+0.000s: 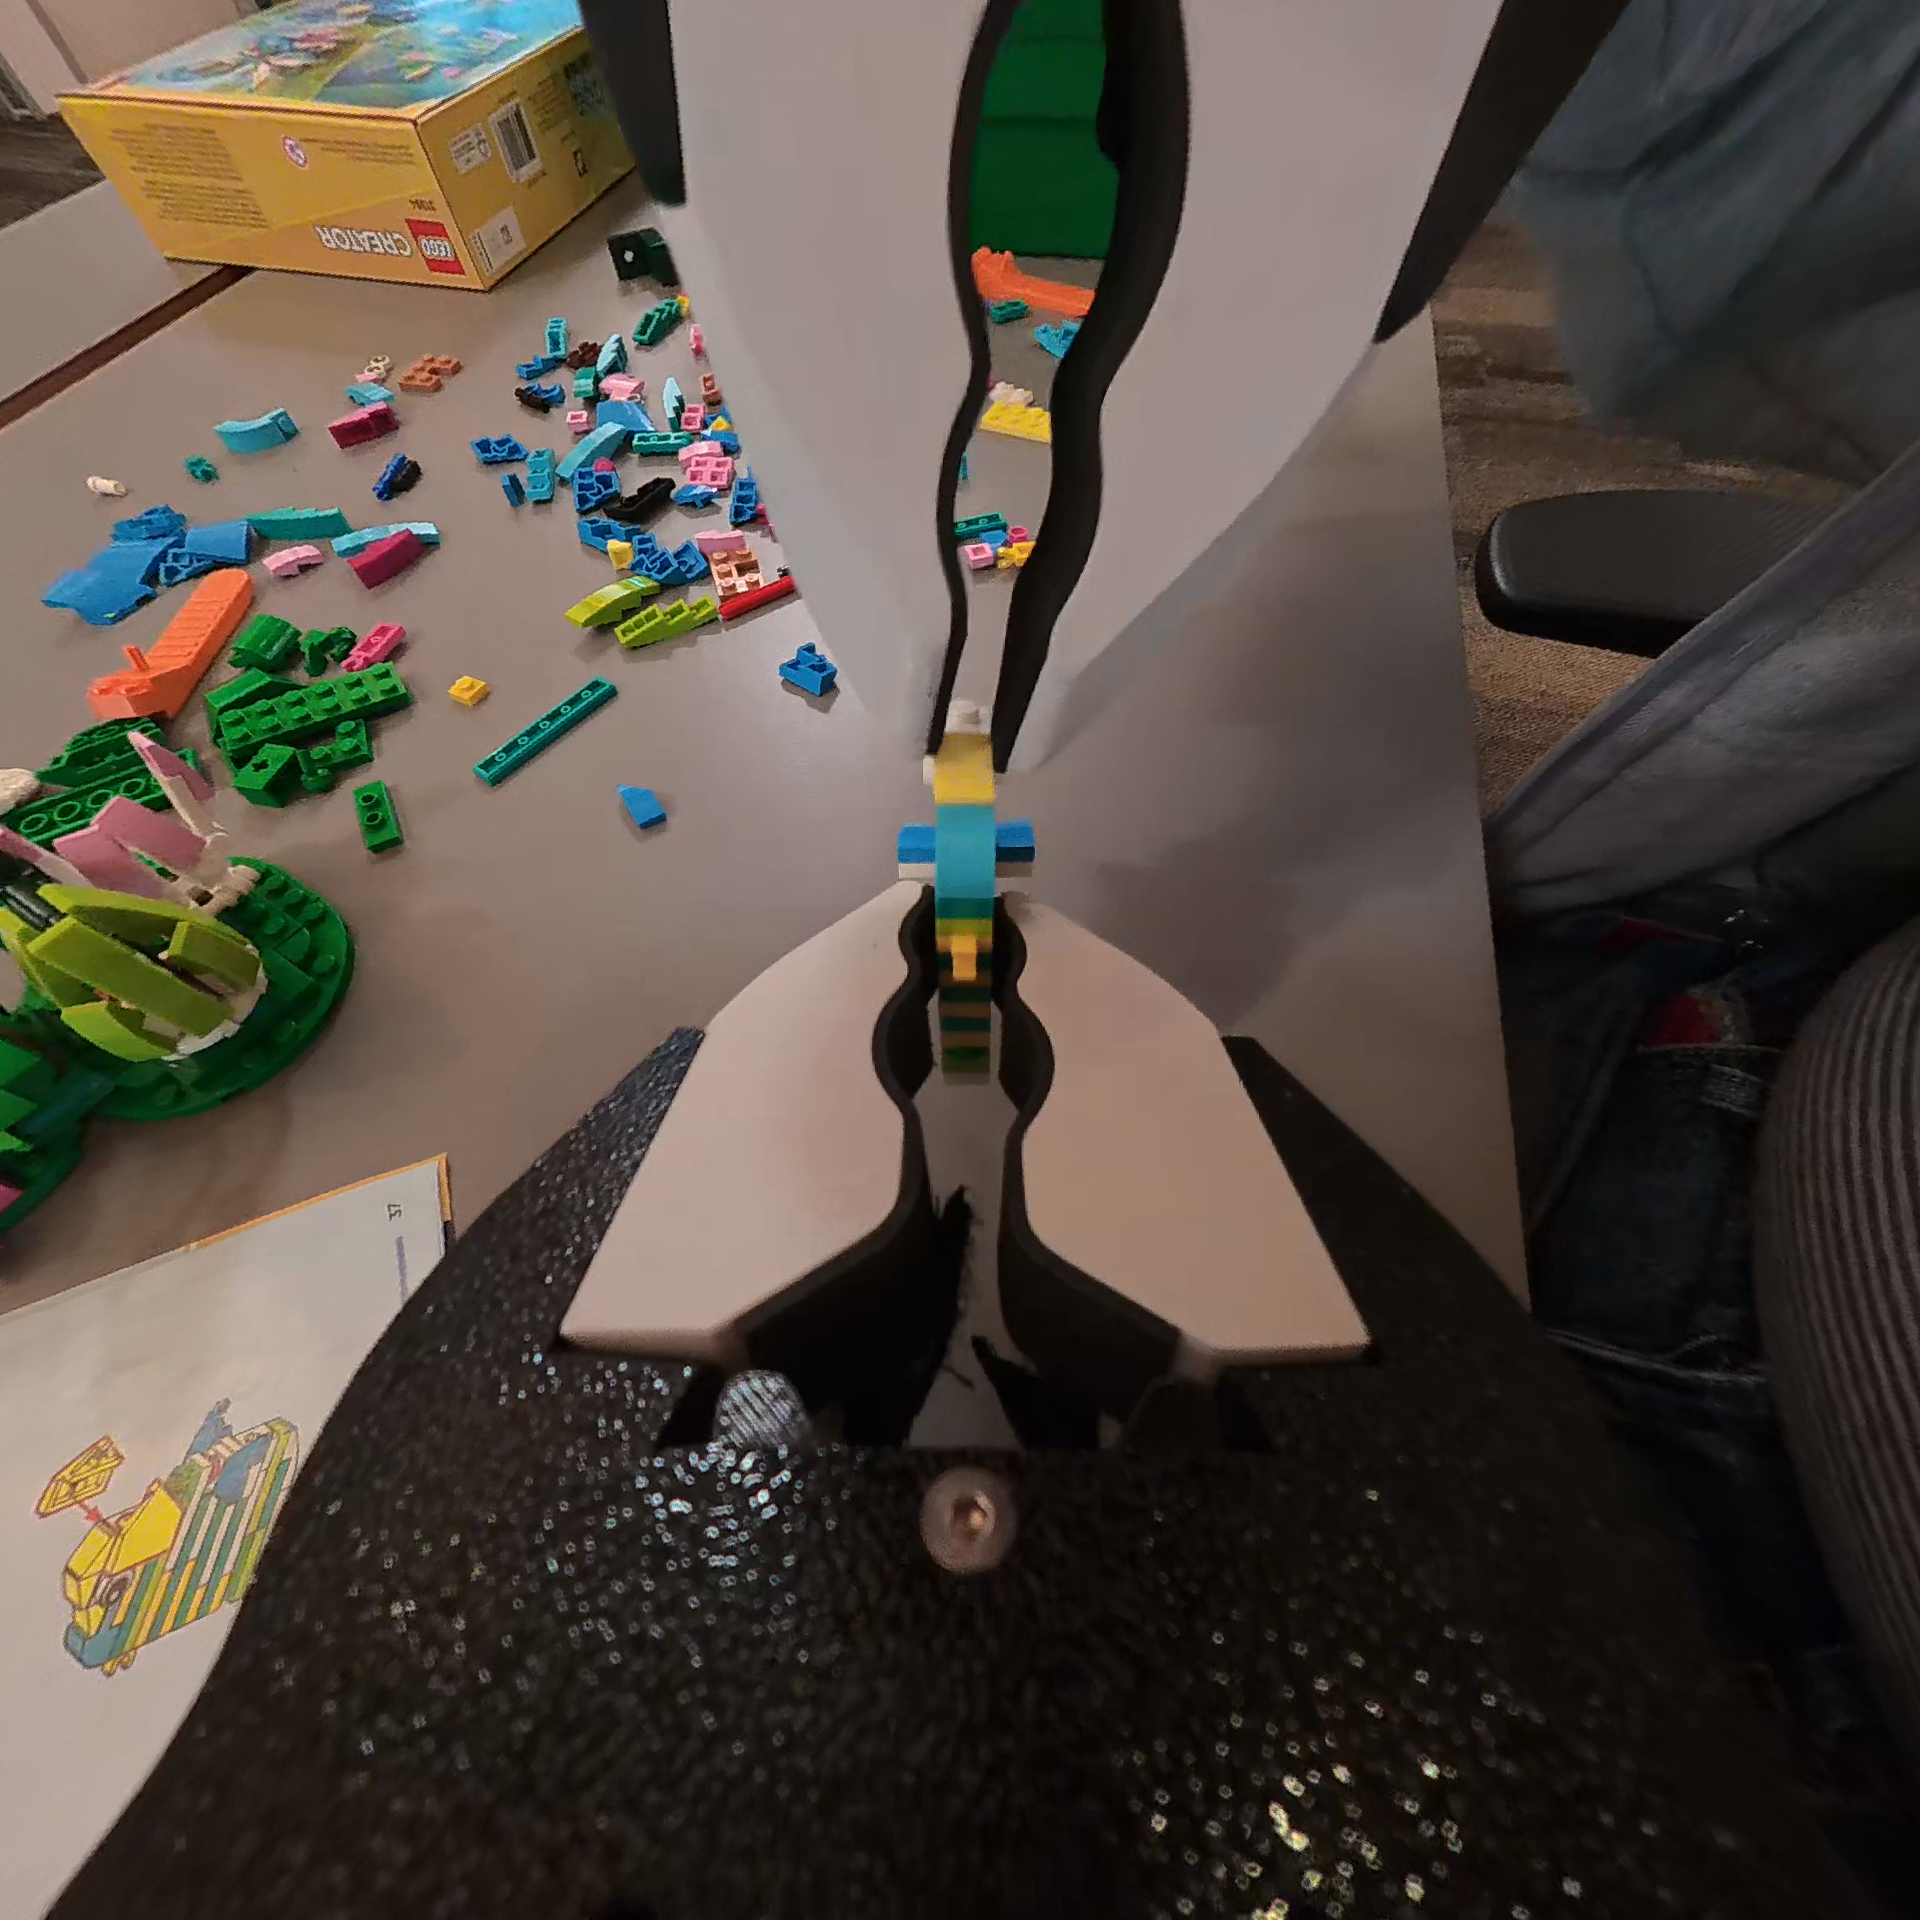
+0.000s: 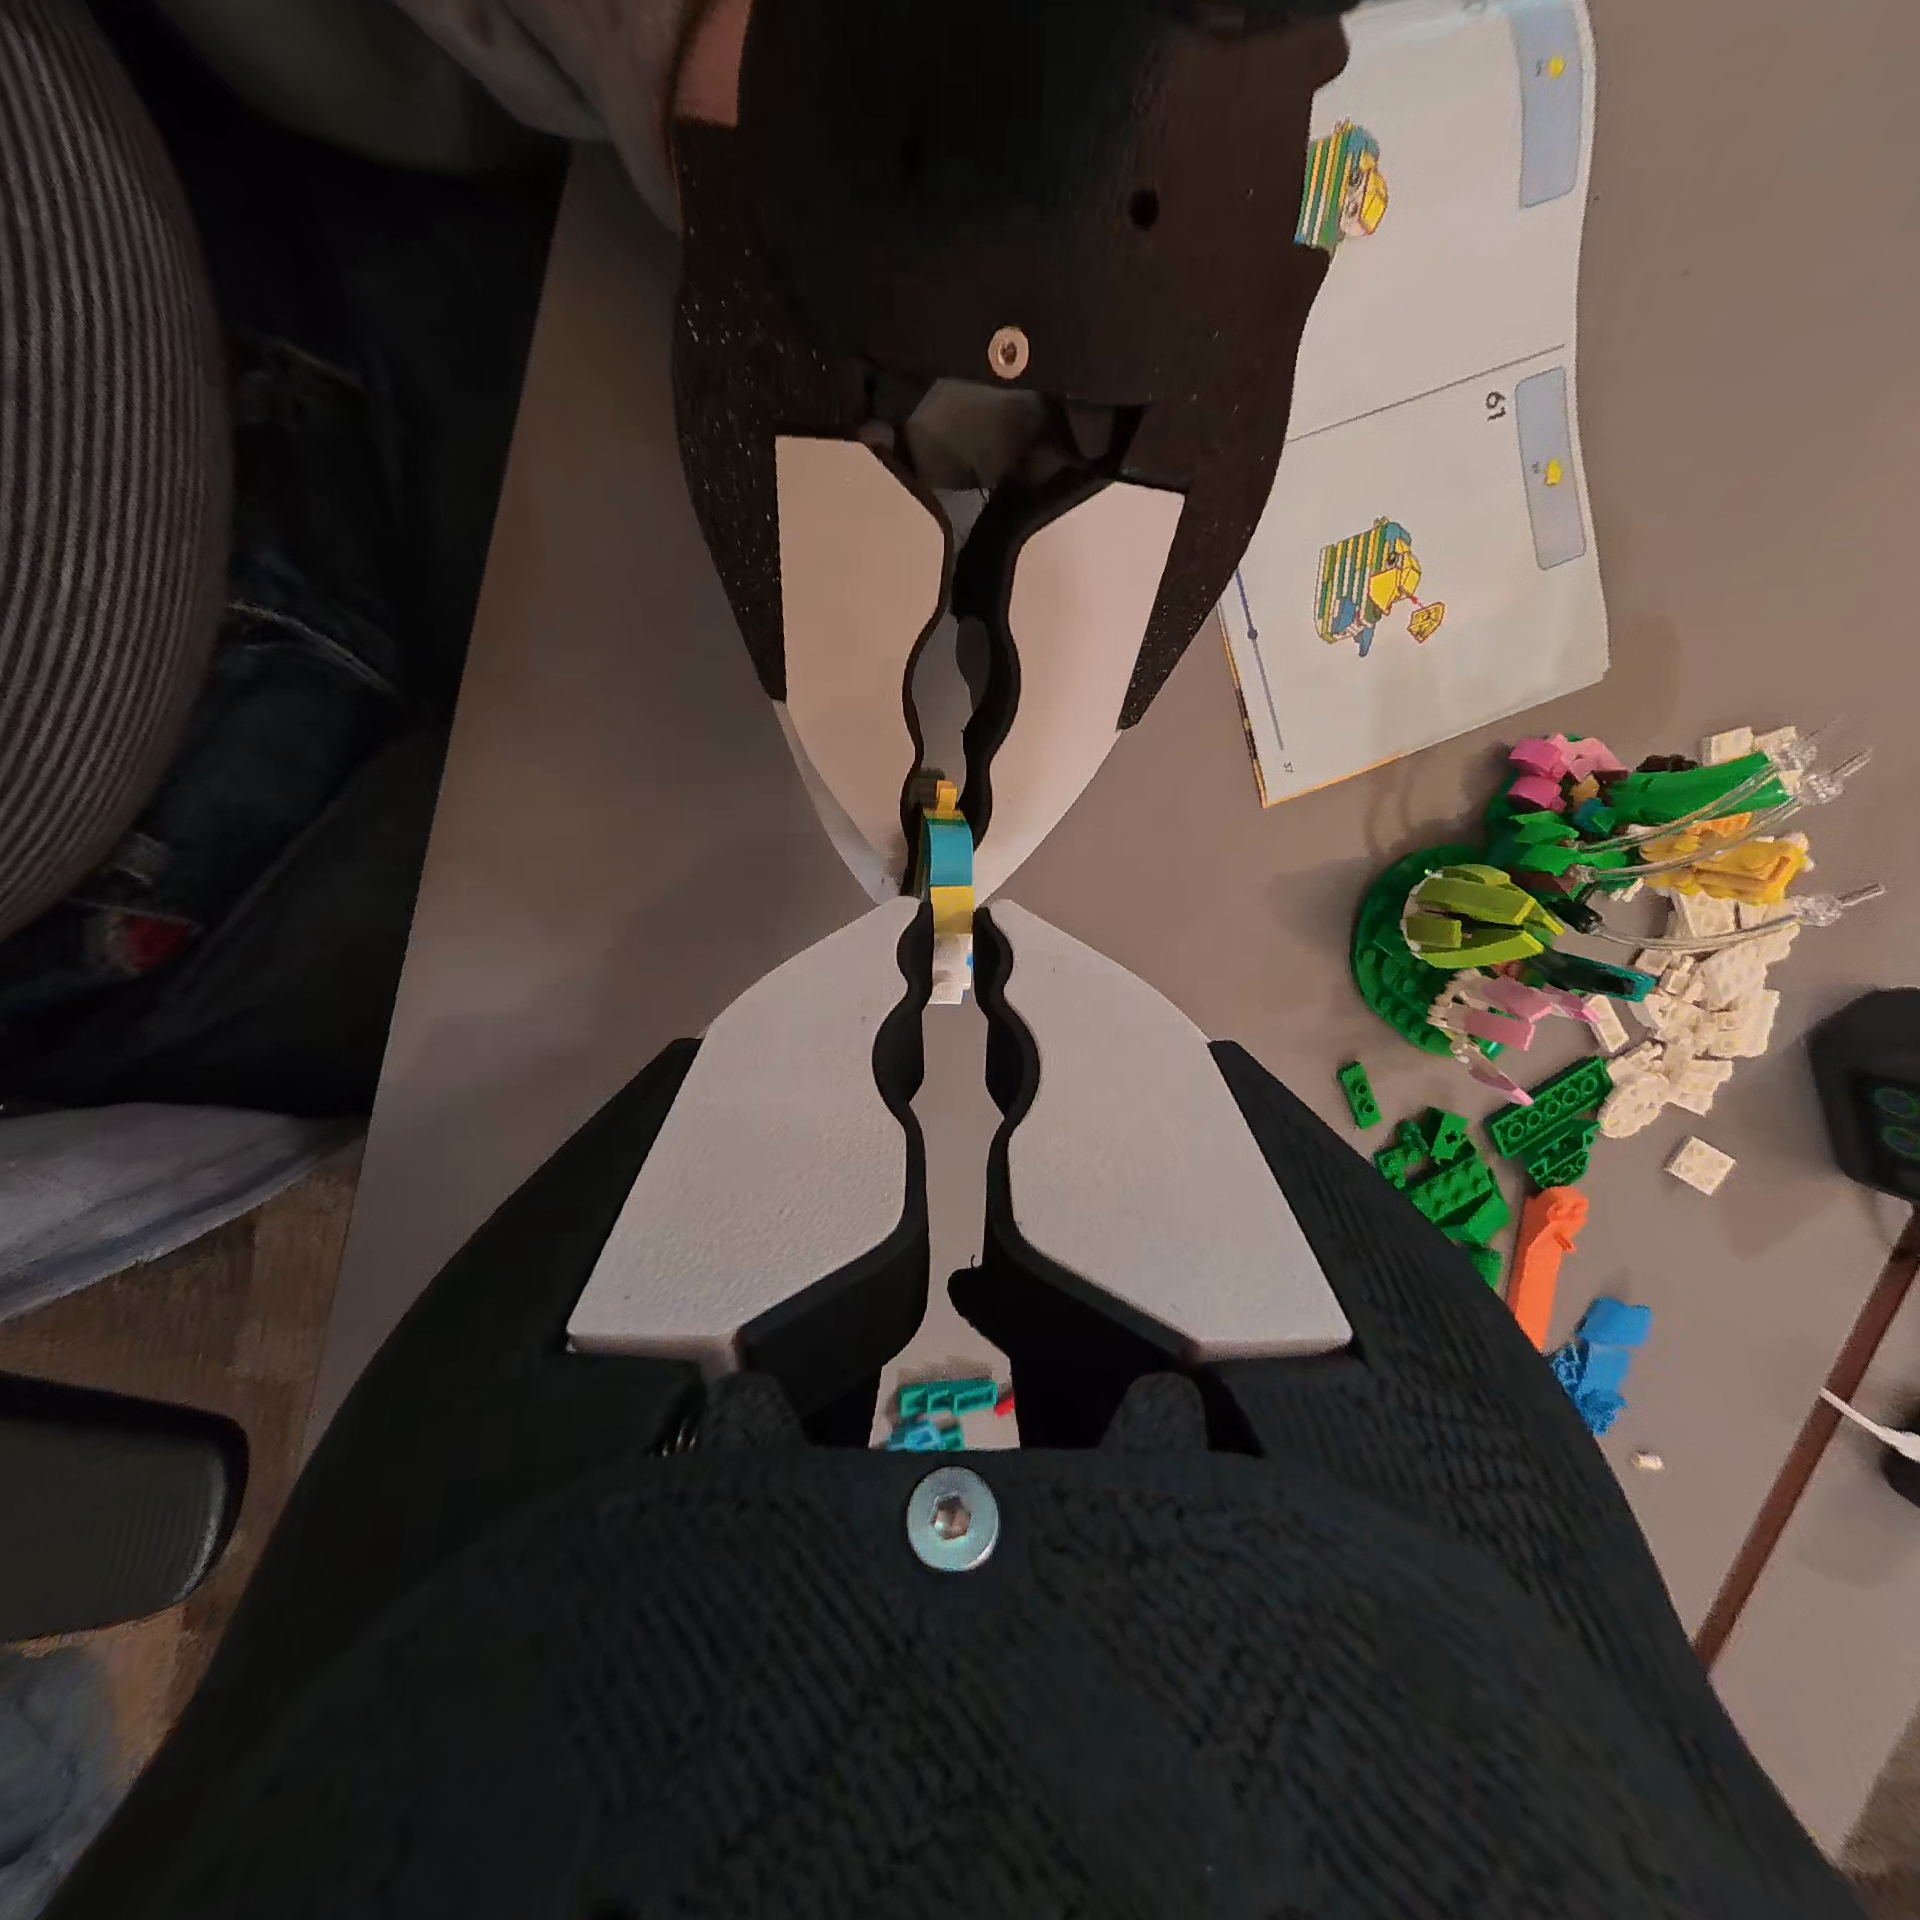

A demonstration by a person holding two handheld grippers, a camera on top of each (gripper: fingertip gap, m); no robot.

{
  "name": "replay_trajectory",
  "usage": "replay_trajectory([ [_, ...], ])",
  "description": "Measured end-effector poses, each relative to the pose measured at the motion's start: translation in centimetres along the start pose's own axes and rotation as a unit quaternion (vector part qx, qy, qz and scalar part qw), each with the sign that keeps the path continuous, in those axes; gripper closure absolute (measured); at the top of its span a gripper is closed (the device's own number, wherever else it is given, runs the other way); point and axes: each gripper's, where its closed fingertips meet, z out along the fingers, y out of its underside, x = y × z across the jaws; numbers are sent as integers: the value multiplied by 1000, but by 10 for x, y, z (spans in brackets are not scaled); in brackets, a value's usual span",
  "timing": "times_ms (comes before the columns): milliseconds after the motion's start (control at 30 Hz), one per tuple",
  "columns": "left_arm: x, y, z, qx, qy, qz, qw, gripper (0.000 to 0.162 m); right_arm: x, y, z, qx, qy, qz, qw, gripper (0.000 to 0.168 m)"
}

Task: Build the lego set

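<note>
The left gripper [image 1: 964, 914] and right gripper [image 2: 948, 935] meet tip to tip, both clamped on one small striped brick model [image 1: 966, 883] held above the grey table [image 1: 520, 935]. Loose bricks [image 1: 623, 468] lie scattered beside an open booklet [image 2: 1455, 468].

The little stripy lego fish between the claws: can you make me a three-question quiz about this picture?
1. True or false: both claws are pinching the stripy fish model at the same time.
2. Which end does the left claw hold? A) the green-and-yellow striped end B) the white-tipped end C) neither
3. Fill in: the yellow box sits at the ____ side of the table, beyond the loose bricks.

Key
1. True: the left claw and the right claw each grip one end.
2. A. The right claw has the white-tipped end.
3. Far.
</note>
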Motion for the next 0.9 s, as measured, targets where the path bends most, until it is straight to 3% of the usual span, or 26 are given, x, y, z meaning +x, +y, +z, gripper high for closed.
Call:
replay_trajectory([
  [400,-2,0,-1,6,3,-12,1000,154,3,0,3,-13,-1,-1,1000,161],
  [600,-1,1,0,2,3,-13,1000,154,5,-1,1,0,14,4,1000,141],
  [767,-7,-11,-9,51,24,-92,994,154,20,-18,-12,75,167,-57,981,93],
  [900,-8,-28,-25,120,82,-177,973,154,18,-29,-13,95,303,-158,935,85],
])
